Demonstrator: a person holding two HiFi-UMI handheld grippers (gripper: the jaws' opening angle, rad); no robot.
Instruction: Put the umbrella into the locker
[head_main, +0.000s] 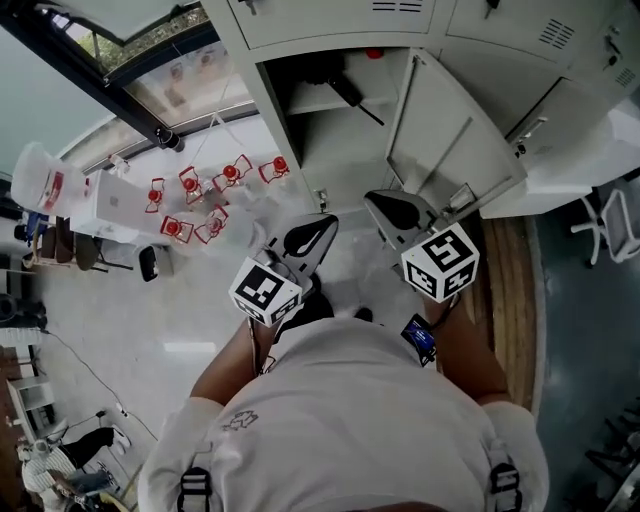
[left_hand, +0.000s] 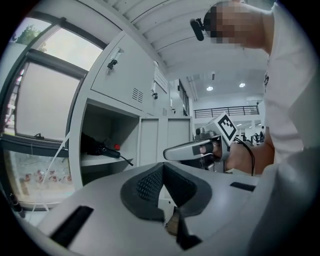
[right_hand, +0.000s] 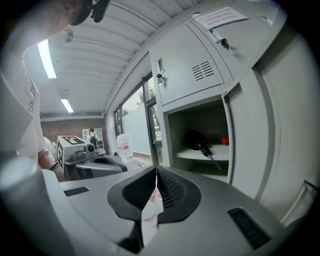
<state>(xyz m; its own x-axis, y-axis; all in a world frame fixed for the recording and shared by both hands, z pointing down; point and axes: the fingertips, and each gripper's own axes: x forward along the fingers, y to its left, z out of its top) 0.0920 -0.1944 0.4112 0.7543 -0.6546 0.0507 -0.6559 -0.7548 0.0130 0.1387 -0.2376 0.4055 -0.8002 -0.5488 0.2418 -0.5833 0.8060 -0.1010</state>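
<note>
Left gripper (left_hand: 162, 167) and right gripper (right_hand: 156, 172) both closed, empty, held short of locker (head_main: 335, 150). Umbrella (right_hand: 198, 140) already lies on shelf (right_hand: 207, 154) inside; door (head_main: 450, 150) open, maybe needs shutting.

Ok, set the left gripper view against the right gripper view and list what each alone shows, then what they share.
Only the left gripper view: the right hand-held gripper and the big glass window left of the lockers.
Only the right gripper view: the left hand-held gripper, a white plastic bottle with a red label, and a white paper notice on the upper locker door.
Both: the open pale grey metal locker with the black folded umbrella lying on its shelf, a small red thing beside it.
</note>
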